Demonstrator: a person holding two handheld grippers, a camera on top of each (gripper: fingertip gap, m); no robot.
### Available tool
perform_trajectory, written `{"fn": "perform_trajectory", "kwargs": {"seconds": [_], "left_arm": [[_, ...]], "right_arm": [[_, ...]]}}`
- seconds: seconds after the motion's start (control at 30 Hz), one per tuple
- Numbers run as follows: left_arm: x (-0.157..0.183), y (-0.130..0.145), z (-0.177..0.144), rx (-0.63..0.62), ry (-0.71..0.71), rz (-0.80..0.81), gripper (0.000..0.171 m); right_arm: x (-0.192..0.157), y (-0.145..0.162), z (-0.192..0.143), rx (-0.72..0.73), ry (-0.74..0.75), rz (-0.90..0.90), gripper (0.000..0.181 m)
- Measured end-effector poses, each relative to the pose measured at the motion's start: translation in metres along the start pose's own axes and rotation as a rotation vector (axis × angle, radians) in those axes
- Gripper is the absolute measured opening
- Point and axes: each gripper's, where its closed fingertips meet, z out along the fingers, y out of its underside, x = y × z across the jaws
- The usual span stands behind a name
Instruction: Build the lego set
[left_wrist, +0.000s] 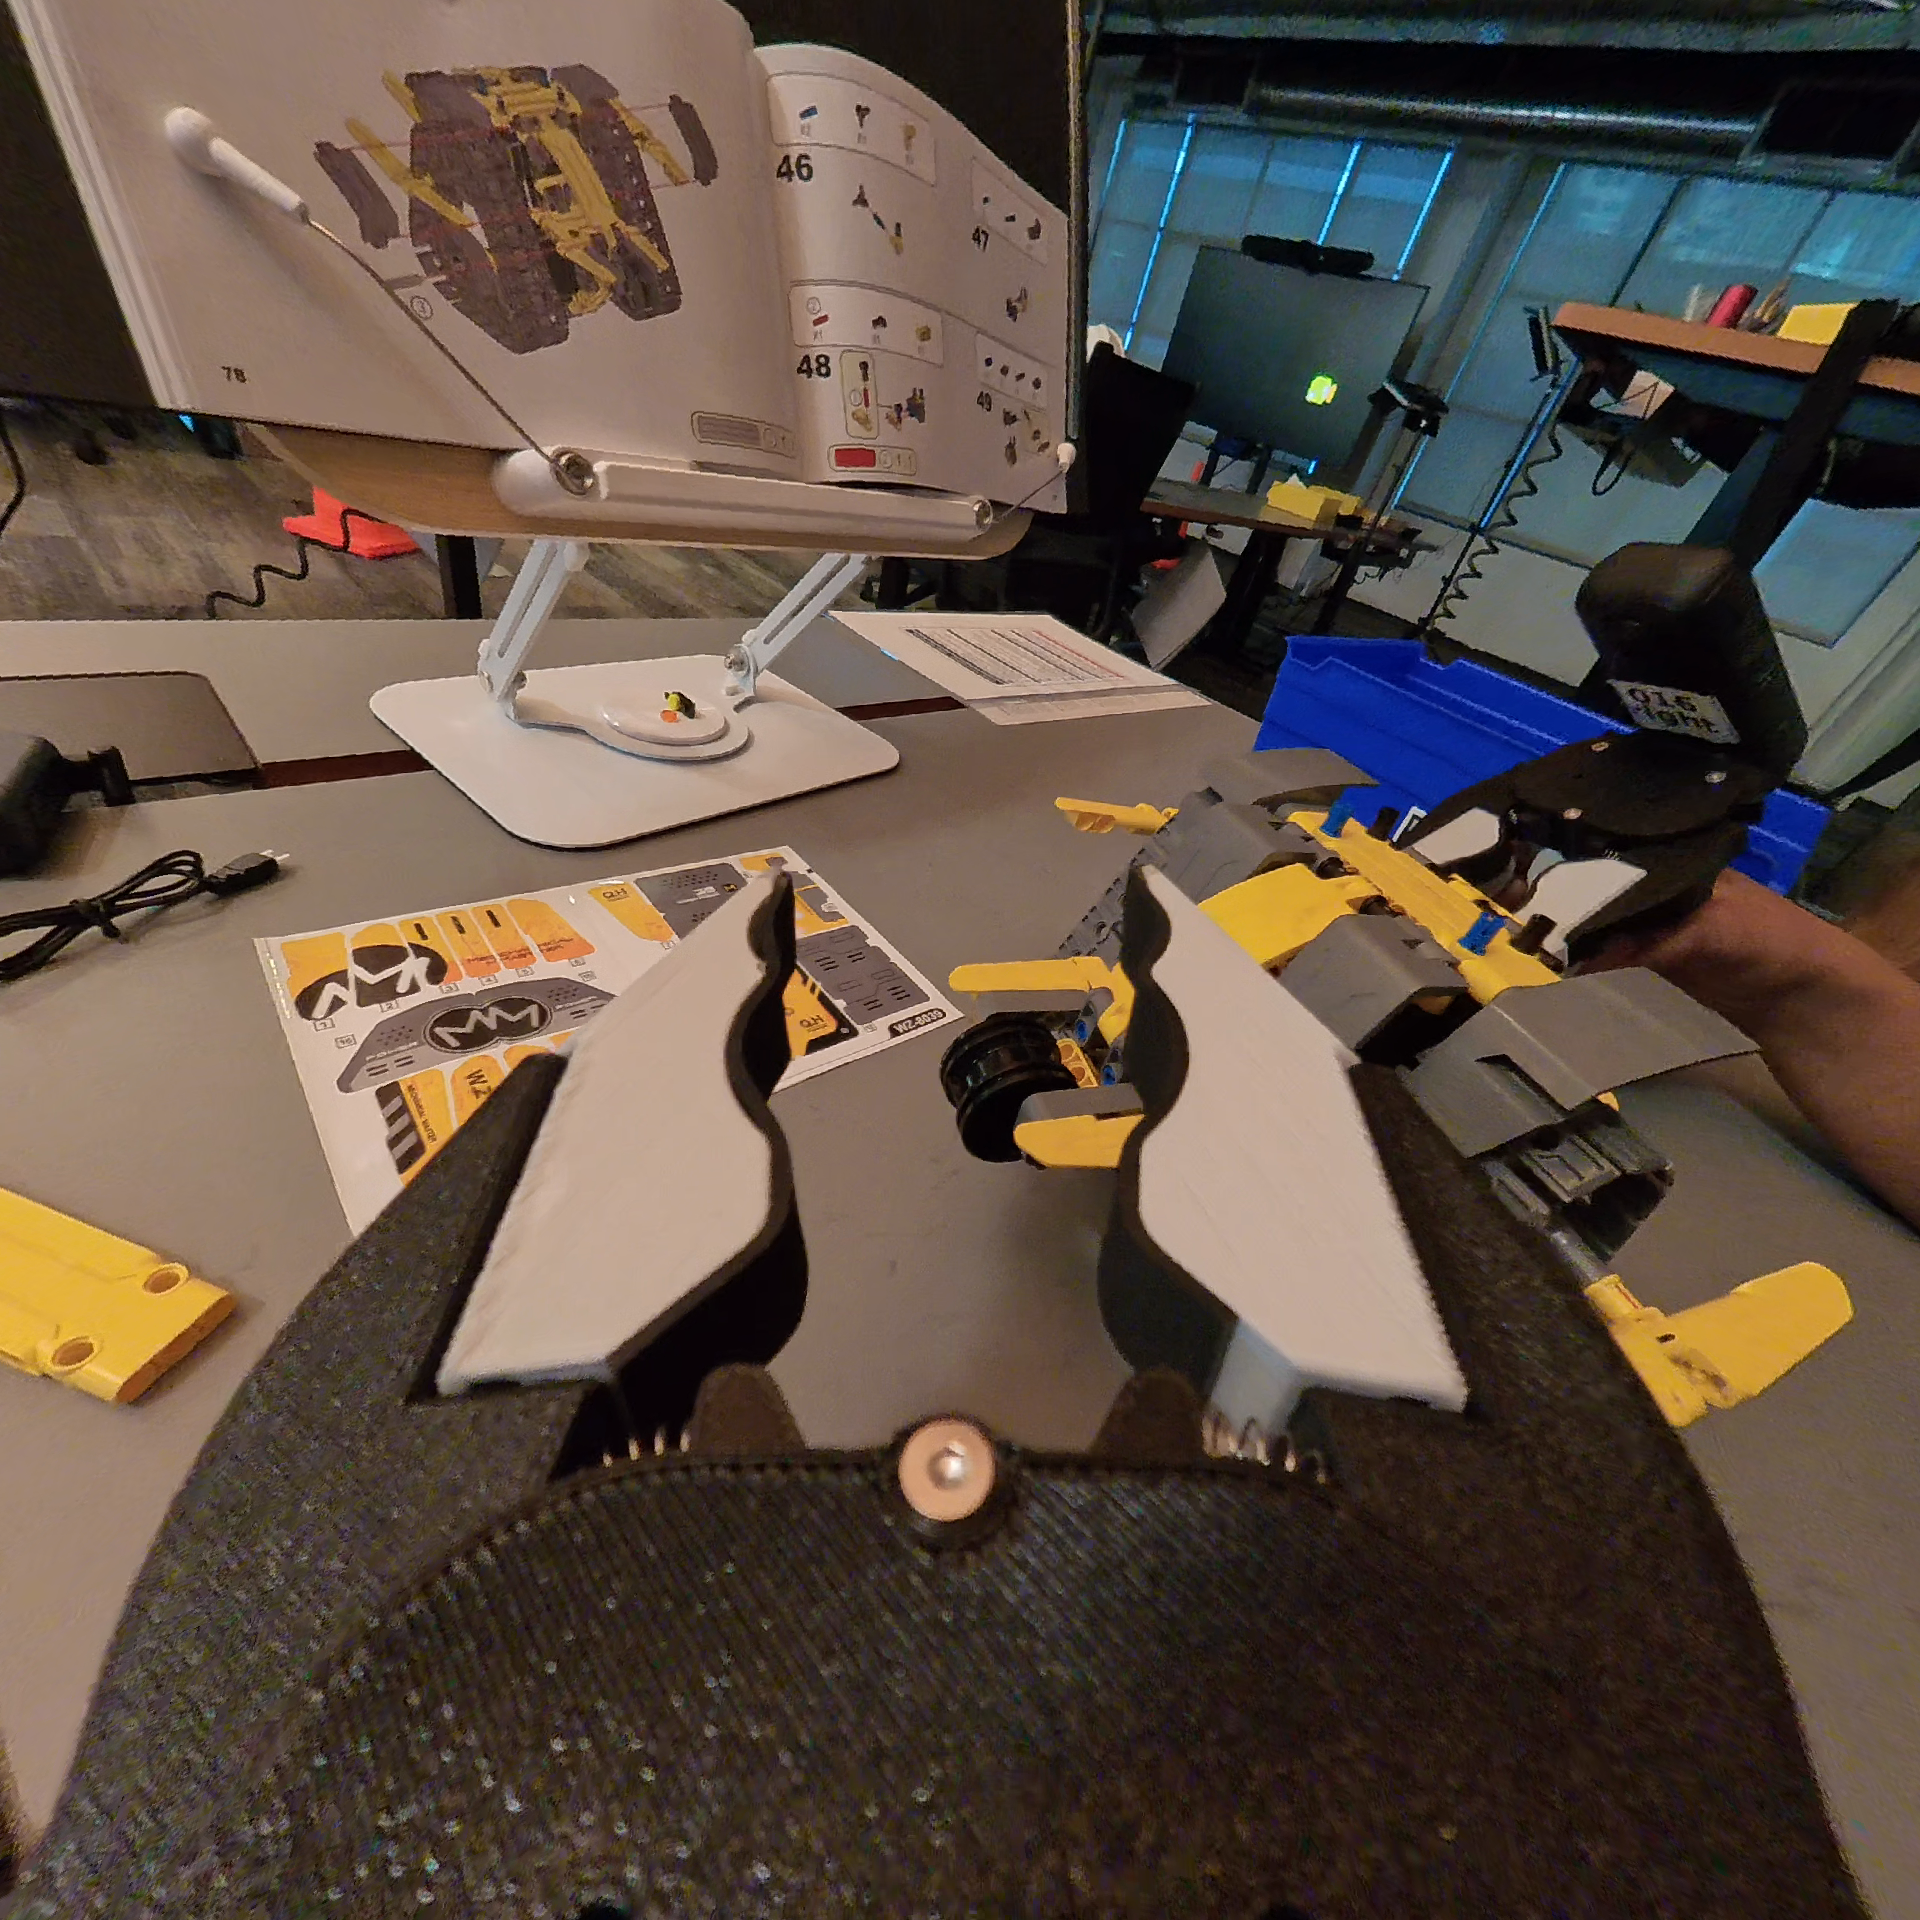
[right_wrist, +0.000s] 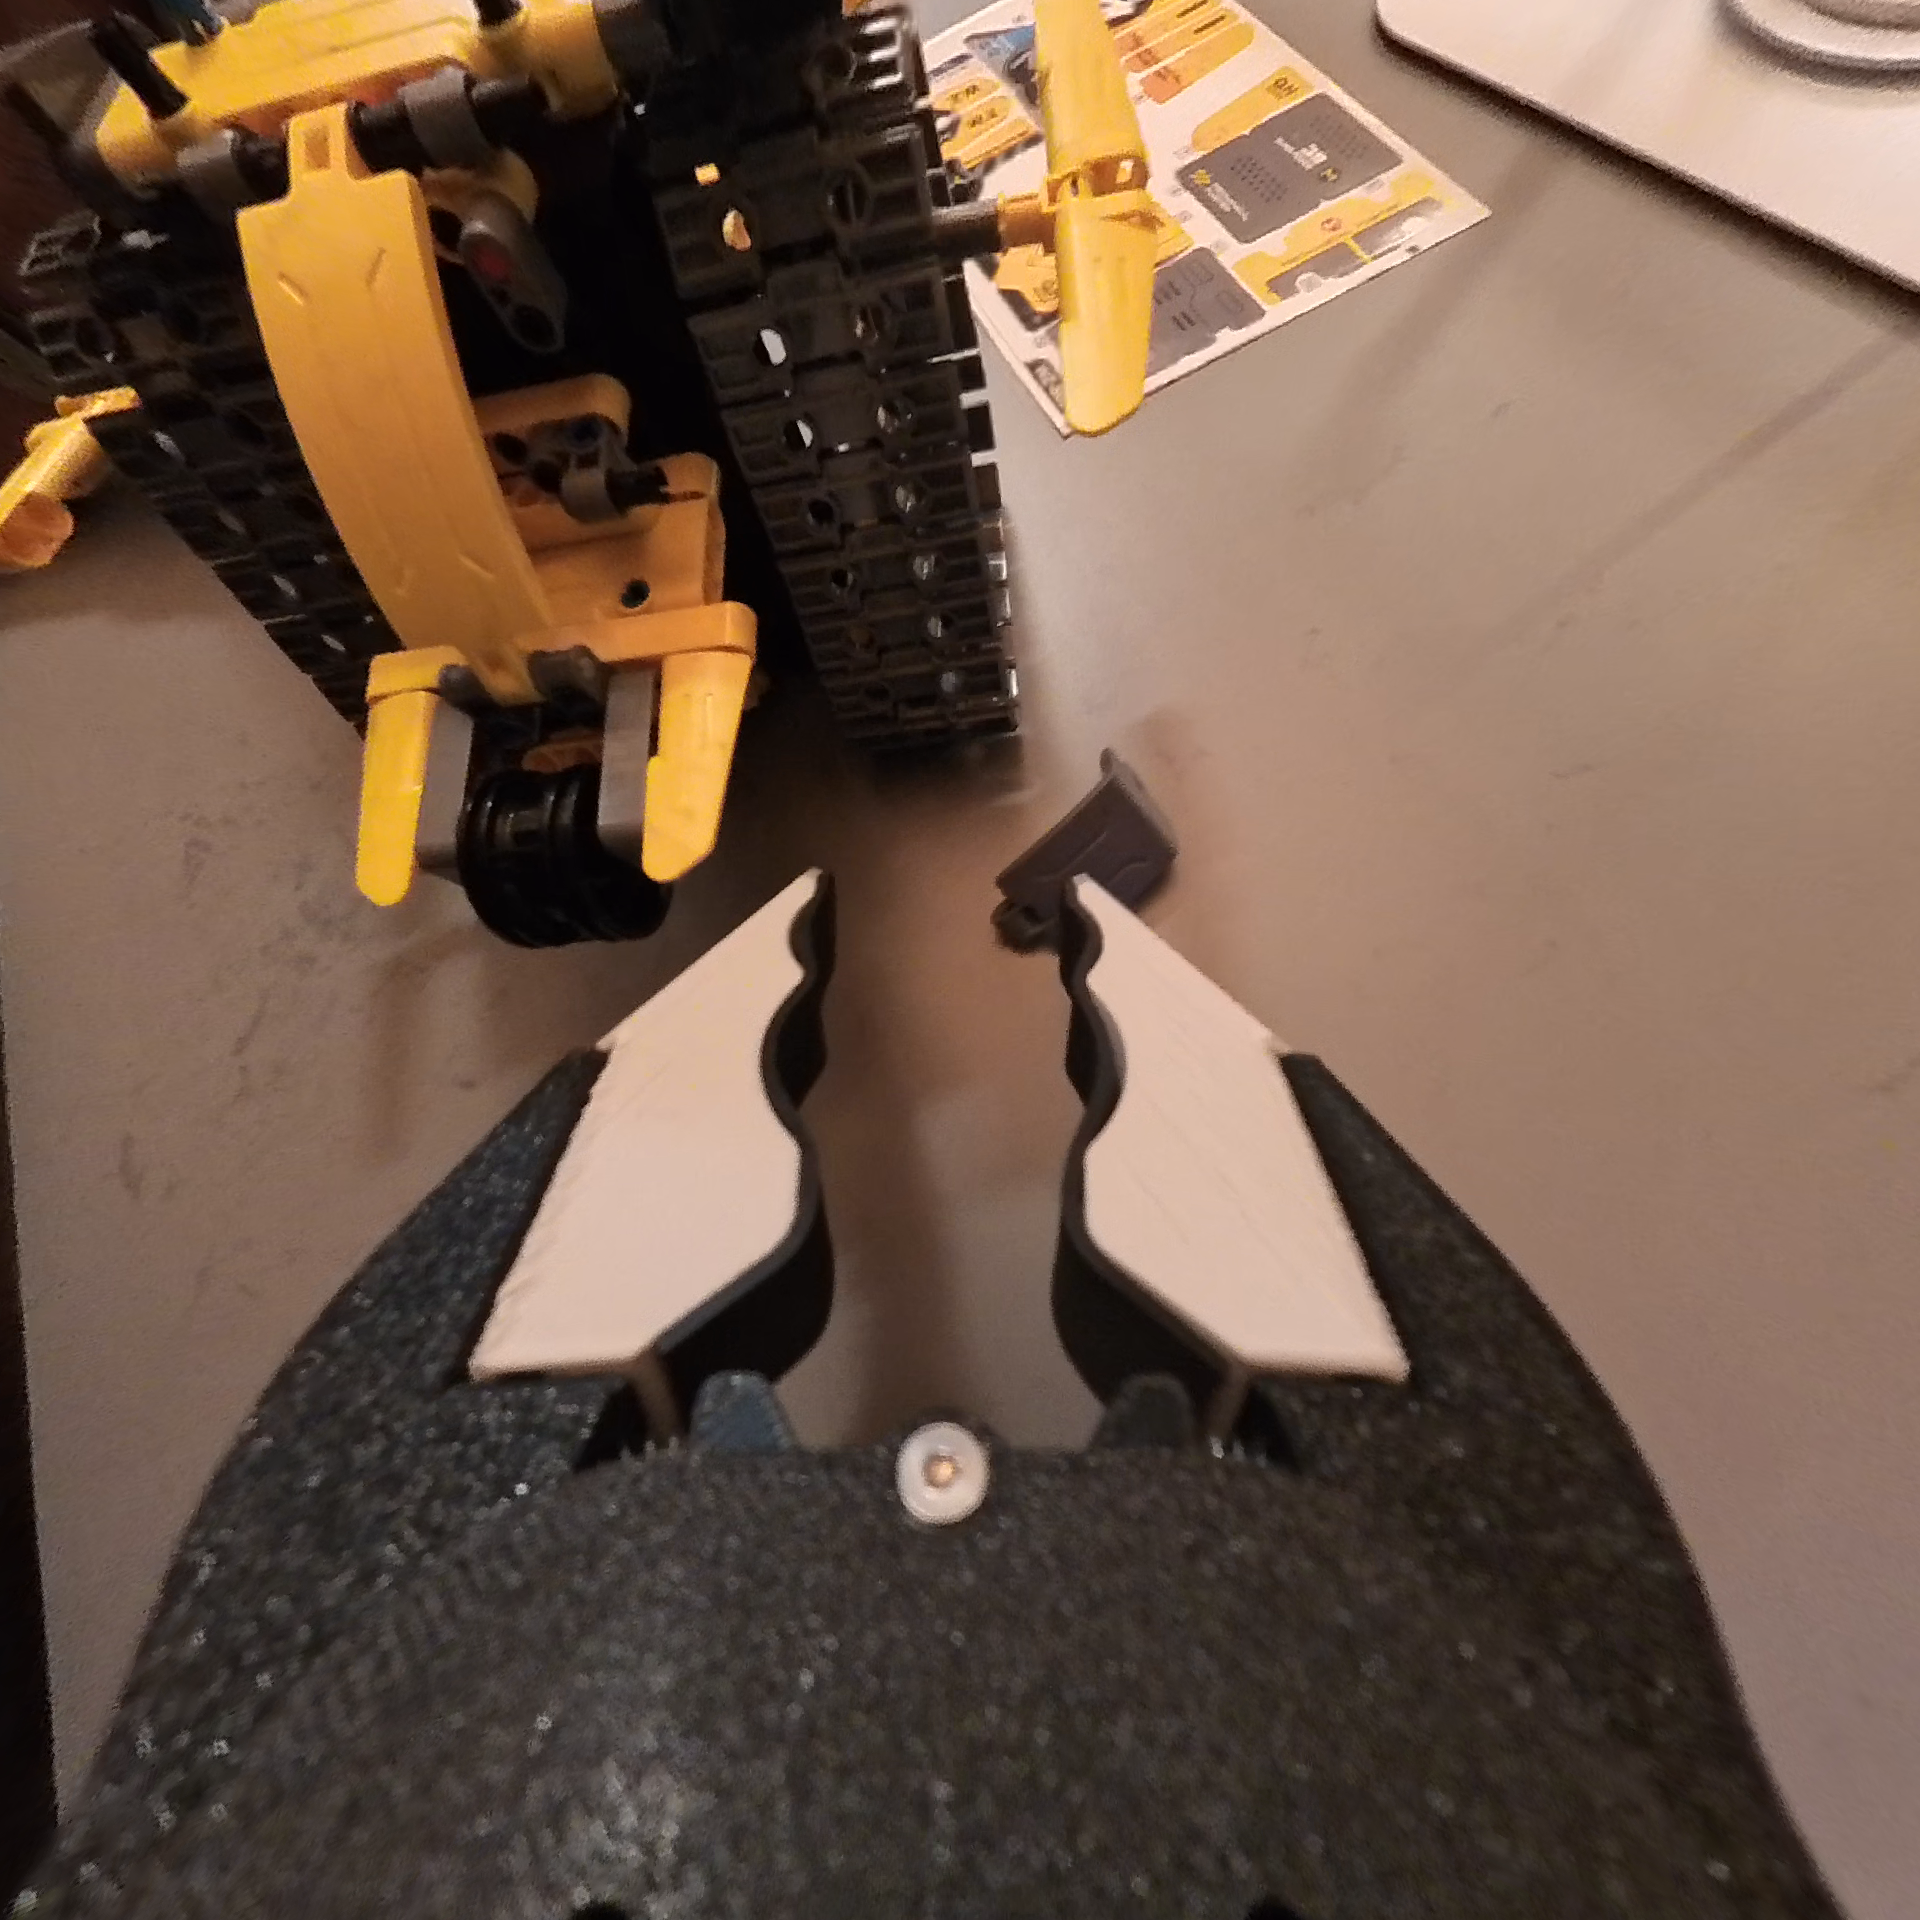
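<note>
Now, left gripper (left_wrist: 961, 914): spread, empty, toy vehicle (left_wrist: 1340, 987) just right.
Right gripper (right_wrist: 951, 904): spread, empty, grey piece (right_wrist: 1101, 842) at right tip.

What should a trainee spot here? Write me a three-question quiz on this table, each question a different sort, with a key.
1. True or false: the left gripper is shut on the yellow and black brick-built tracked model.
2. Which thing lies nearest the right gripper? A: the small dark grey plastic piece. B: a red cup. C: a metal spoon.
3. Fill in: the open paper instruction booklet rests on a white ____.

Key
1. False: its jaws stand apart with only table between them.
2. A
3. stand
</note>
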Motion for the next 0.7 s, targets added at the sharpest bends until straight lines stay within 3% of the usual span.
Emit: {"fn": "perform_trajectory", "kwargs": {"seconds": [0.37, 0.7], "left_arm": [[0.004, -0.004, -0.001, 0.016, 0.028, -0.029, 0.060], [0.006, 0.001, 0.001, -0.001, 0.028, -0.011, 0.059]], "right_arm": [[0.017, -0.014, -0.004, 0.115, 0.041, 0.085, 0.042], [0.017, -0.012, -0.005, 0.099, 0.044, 0.104, 0.042]]}}
